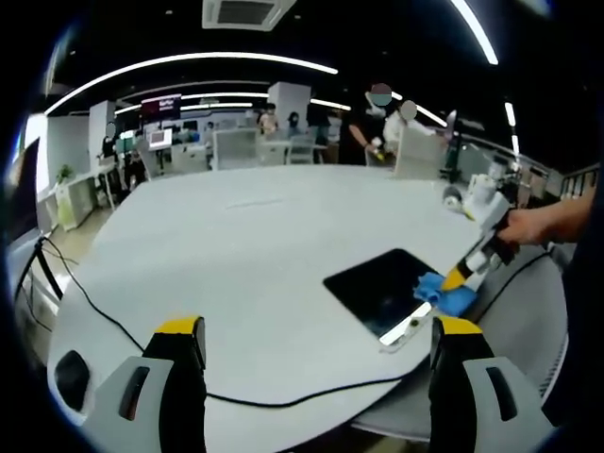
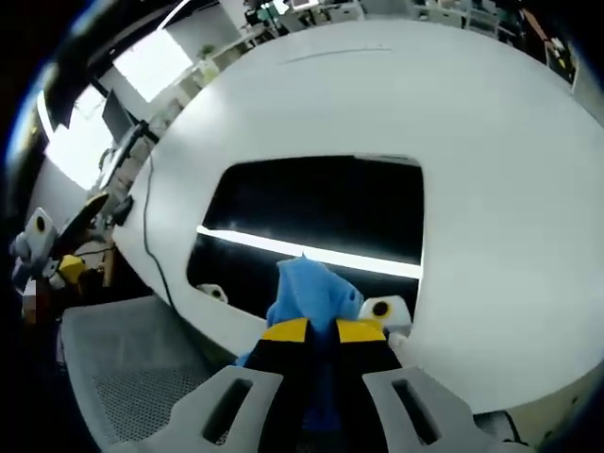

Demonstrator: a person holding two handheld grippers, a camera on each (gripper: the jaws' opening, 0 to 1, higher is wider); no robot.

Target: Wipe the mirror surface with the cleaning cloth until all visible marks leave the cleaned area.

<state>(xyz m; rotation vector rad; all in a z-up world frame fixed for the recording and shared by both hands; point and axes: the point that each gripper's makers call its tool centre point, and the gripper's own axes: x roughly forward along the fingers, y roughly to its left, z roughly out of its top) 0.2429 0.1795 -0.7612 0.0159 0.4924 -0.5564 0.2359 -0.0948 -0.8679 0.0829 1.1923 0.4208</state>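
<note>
In the left gripper view, the left claw (image 1: 316, 344) hangs released above the near edge of the large round white desk (image 1: 236, 245), its two yellow-tipped jaws standing wide apart with nothing between them, and a thin black cable (image 1: 113, 326) trails across the desk below it. Further right, the flat rectangular dark-glass mirror (image 1: 377, 283) lies on the desk near its edge, and the right claw (image 1: 451, 283), held by a person's hand (image 1: 533, 226), presses the soft blue cleaning cloth (image 1: 444, 294) onto the mirror's near right corner. In the right gripper view, the right claw (image 2: 321, 330) is clenched on the blue cleaning cloth (image 2: 311, 293), the jaws close together with the fabric bunched between them and spilling forward onto the mirror (image 2: 321, 212), whose glass reflects a bright ceiling strip; a grey mesh chair seat (image 2: 123, 377) sits below the desk edge. The cloth looks light and limp, so it will likely fold under a push and is best kept pinched at its bunched middle; the mirror looks smooth, slippery and breakable, lies close to the desk rim, and could slide, so the free left claw might steady its frame.
</note>
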